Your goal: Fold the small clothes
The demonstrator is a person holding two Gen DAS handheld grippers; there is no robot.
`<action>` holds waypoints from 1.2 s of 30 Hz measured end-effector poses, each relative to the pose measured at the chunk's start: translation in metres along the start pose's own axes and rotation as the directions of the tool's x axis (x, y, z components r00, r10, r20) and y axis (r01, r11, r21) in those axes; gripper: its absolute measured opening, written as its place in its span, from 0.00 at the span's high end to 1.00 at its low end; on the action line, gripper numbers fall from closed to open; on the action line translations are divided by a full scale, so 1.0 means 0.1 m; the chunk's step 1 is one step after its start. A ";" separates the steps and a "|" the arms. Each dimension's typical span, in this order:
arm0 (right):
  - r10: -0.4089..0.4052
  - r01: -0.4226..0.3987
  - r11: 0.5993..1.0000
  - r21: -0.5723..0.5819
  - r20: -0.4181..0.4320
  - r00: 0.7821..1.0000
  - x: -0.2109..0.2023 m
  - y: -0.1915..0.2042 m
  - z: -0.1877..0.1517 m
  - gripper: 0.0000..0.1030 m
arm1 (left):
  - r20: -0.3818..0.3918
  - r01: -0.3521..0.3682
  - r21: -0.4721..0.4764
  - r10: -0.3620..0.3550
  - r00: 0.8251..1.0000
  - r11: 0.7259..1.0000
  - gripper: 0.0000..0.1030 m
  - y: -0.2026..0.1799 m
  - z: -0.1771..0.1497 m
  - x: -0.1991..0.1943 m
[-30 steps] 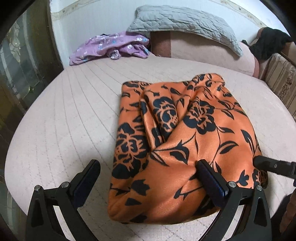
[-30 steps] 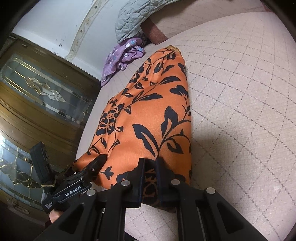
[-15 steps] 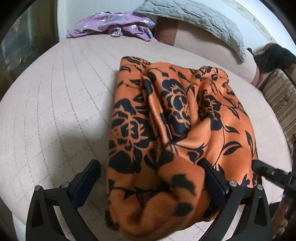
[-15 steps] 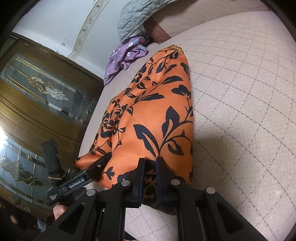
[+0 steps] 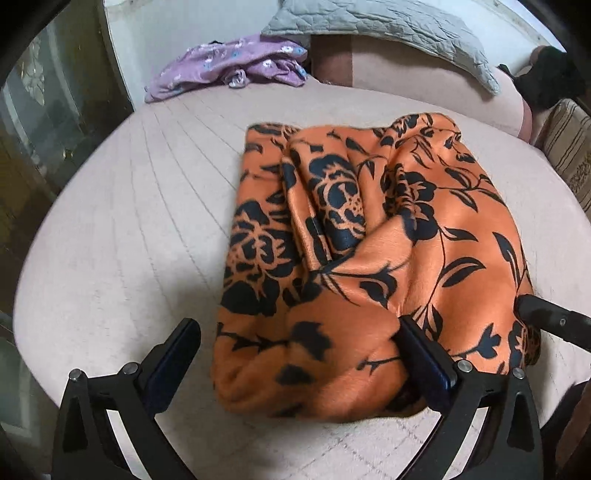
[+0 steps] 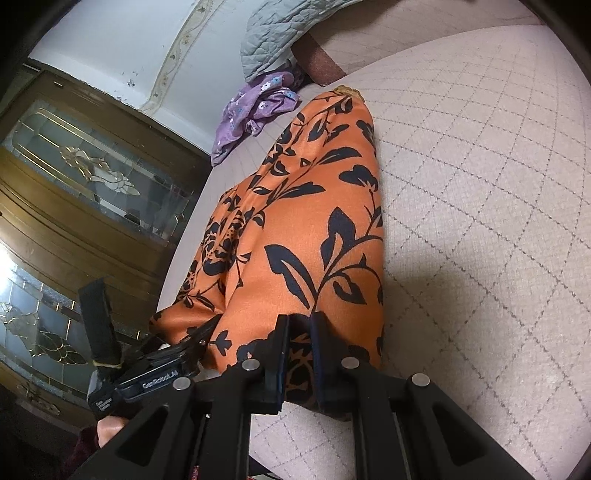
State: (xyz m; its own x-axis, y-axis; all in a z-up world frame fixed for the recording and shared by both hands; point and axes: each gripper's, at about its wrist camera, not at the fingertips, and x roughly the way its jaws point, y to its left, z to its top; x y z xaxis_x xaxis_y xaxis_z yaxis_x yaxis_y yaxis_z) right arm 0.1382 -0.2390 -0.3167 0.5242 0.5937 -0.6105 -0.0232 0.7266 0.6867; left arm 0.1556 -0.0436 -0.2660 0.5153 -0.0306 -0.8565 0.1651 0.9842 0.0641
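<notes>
Near hem of the cloth (image 5: 369, 266) bunches up half a sec ago under the left claw (image 5: 299, 354), then sits lower and flatter now, much as it did a sec back; left view swings a bit and returns. Right claw (image 6: 297, 354) doesn't shift, same pinch throughout.

Cloth: orange w/ black flowers, partly folded, lying on the bed (image 5: 122, 236), long axis running away from both claws toward the pillow (image 5: 388, 22) end. Purple garment (image 5: 229, 70) sits well apart at the far edge, not in play.

Left claw: spread wide, near edge of cloth between the fingers. Right-hand finger (image 5: 424, 354) touches the fabric; left-hand one stands clear of it over bare bed. No pinch.

Right claw: pressed together on the near right corner of the cloth, fabric showing in the thin gap. In the right view the left claw (image 6: 177, 354) is just beside it, at the cloth's near left.

Key relation, my read: both claws are at the near short edge, cloth stretches straight ahead of them. So next fold prob. carries that edge forward along the long axis. Right already has its corner; left is over its side but needs to close first. Risk: slippery-looking fabric, uneven lift if only one side grips.
</notes>
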 end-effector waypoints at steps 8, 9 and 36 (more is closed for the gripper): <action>-0.035 0.039 0.996 -0.076 0.050 0.998 -0.16 0.21 0.03 0.83 | 0.188 -0.127 -0.023 0.129 0.974 0.992 0.00 0.23 0.38 -0.56; -0.029 0.035 0.995 -0.094 0.073 0.997 -0.19 0.25 0.05 0.83 | 0.189 -0.135 -0.029 0.138 0.972 0.990 0.00 0.29 0.45 -0.56; -0.091 0.100 0.989 -0.111 0.086 0.992 0.26 0.30 0.60 0.81 | 0.169 -0.111 0.017 0.106 0.980 0.994 0.00 0.15 0.48 0.03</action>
State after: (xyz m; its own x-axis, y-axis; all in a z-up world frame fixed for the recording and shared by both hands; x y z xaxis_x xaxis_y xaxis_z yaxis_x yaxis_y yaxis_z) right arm 0.2024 -0.2220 -0.2882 0.5957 0.4930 -0.6341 -0.0648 0.8164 0.5738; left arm 0.2003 -0.0378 -0.2429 0.6645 0.0449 -0.7460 0.1213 0.9785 0.1670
